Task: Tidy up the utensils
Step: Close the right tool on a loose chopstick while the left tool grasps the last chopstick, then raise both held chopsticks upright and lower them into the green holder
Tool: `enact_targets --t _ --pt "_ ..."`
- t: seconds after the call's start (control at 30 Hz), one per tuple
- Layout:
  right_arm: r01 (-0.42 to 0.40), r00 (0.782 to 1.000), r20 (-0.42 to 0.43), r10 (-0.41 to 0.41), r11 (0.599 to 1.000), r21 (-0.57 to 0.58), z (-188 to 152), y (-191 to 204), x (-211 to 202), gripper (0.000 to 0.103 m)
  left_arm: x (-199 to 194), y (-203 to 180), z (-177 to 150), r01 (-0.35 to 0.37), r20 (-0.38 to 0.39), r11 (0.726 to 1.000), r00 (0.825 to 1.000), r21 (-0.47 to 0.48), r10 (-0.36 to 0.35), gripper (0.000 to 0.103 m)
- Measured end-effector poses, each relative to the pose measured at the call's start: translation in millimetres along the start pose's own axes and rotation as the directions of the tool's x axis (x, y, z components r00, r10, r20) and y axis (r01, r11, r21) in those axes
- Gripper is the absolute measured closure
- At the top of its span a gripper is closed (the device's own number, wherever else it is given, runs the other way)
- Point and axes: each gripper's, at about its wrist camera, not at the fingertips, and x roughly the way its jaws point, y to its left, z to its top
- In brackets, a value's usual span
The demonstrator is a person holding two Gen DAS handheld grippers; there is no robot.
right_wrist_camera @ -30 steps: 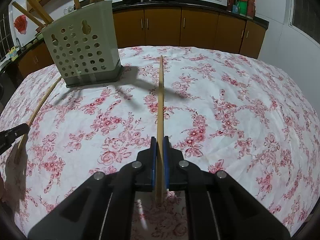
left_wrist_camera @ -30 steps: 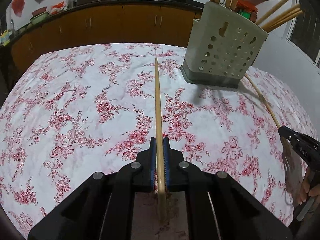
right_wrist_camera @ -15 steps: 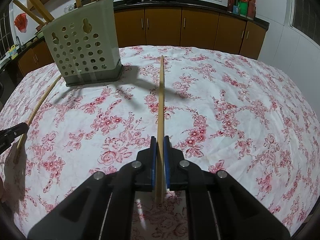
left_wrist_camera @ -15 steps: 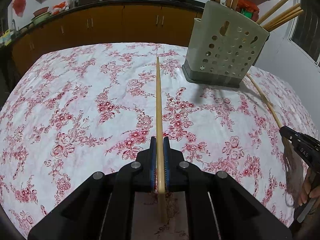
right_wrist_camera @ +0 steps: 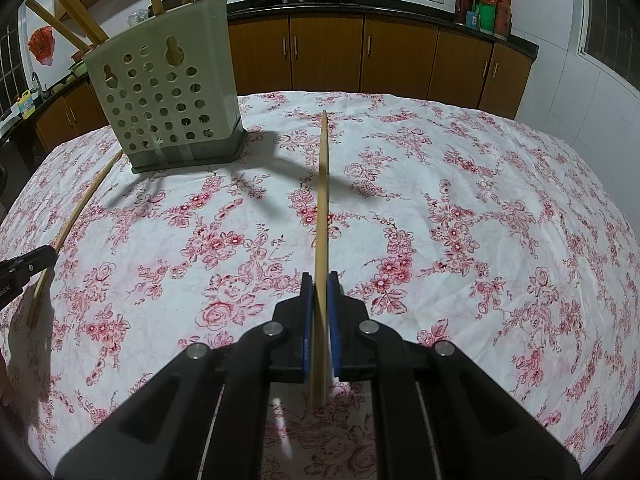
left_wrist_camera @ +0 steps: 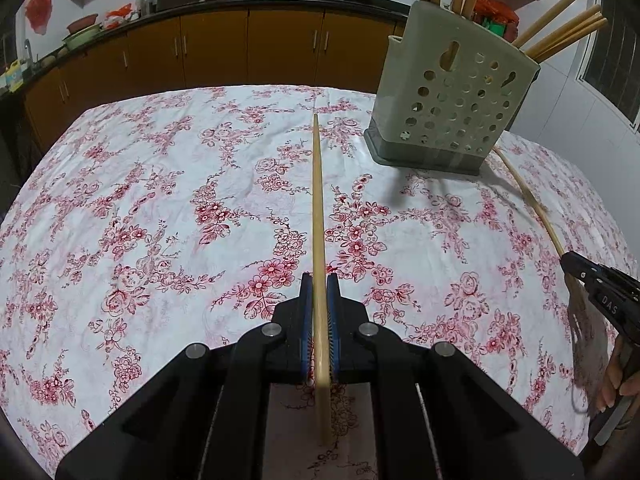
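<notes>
Left gripper: jaws clamped on a wooden chopstick, which runs forward above the floral-clothed bench. Right gripper: jaws likewise clamped on a second chopstick, pointing forward over the cloth. The perforated utensil holder stands upright on the bench, ahead and between the two grippers, with several wooden sticks leaning out of its top. Each held chopstick's tip is apart from the holder.
</notes>
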Motion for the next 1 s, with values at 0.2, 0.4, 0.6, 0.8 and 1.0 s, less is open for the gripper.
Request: enact_targets --t 0.2,0.4,0.6,0.8,1.0 --pt "-0.002 1.0 0.0 0.002 1.0 0.002 -0.3 0.3 -0.1 0.093 -0.3 0.1 0.2 -0.001 0.0 1.0 1.0 0.001 0.001 0.094" --pt "-0.011 1.0 -0.001 0.011 1.0 0.002 -4.4 -2.0 -3.6 0.093 -4.9 -1.2 -5.1 -0.013 -0.001 1.0 1.0 0.016 0.013 0.094" --pt "-0.015 1.0 0.008 0.015 1.0 0.006 -3.9 -5.5 -8.1 0.095 -6.5 -2.9 -5.9 -0.021 -0.001 0.999 1.0 0.026 0.021 0.095" --pt "-0.033 0.988 0.151 0.027 0.999 0.037 18.6 -16.7 -51.5 0.095 -35.0 3.5 11.6 -0.005 0.079 1.0 0.997 0.009 0.004 0.095" --pt "-0.058 0.946 0.323 0.034 0.996 0.067 49.7 -27.2 -104.7 0.095 -84.0 13.0 42.9 0.039 0.235 0.999 0.971 -0.036 -0.029 0.095"
